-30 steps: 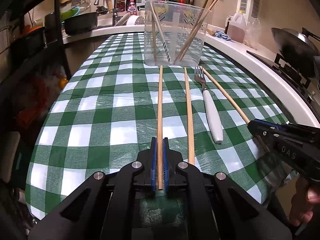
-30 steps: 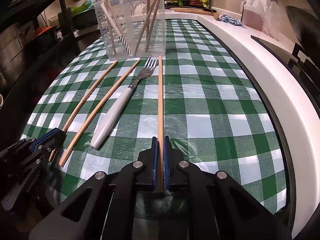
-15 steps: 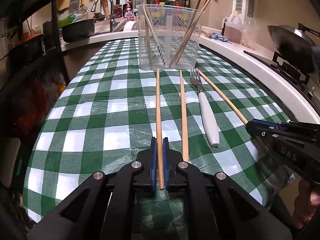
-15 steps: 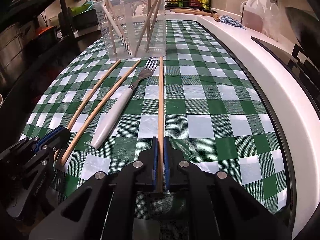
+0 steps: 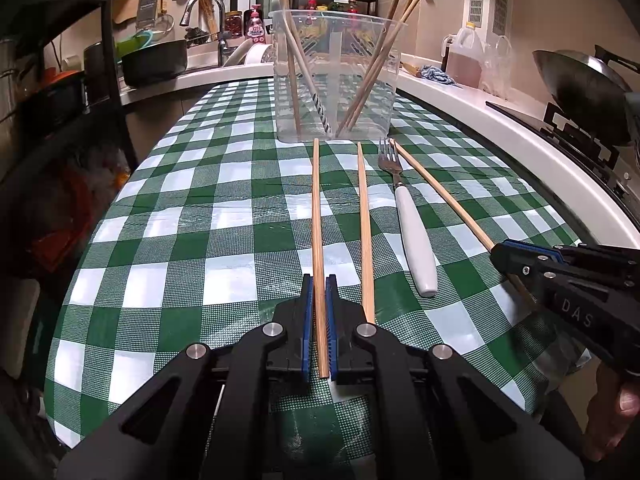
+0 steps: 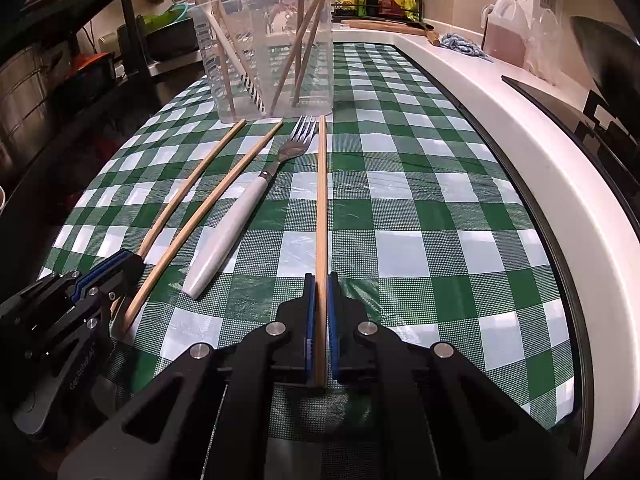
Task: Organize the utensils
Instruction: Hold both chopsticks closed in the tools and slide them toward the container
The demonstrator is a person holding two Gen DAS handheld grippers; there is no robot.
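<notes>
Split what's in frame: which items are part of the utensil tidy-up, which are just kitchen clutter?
Job:
- left gripper, shut on the leftmost chopstick
- right gripper, shut on the rightmost chopstick
- middle chopstick
- fork
- clear tub already holding utensils

Clutter:
- oil jug
- wok
- blue cloth
- tap
- black pan

The left tool (image 5: 319, 292) is matte black, with angular arms that have triangular cut-outs, four round silver pivot screws, and ribbed blue pads (image 5: 307, 320) on the inner faces of its two fingers. The right tool (image 6: 319, 292) has the same black body, silver screws and blue pads. Its side carries pale letters "DAS", and bare skin of a hand (image 5: 614, 408) shows under it.
</notes>
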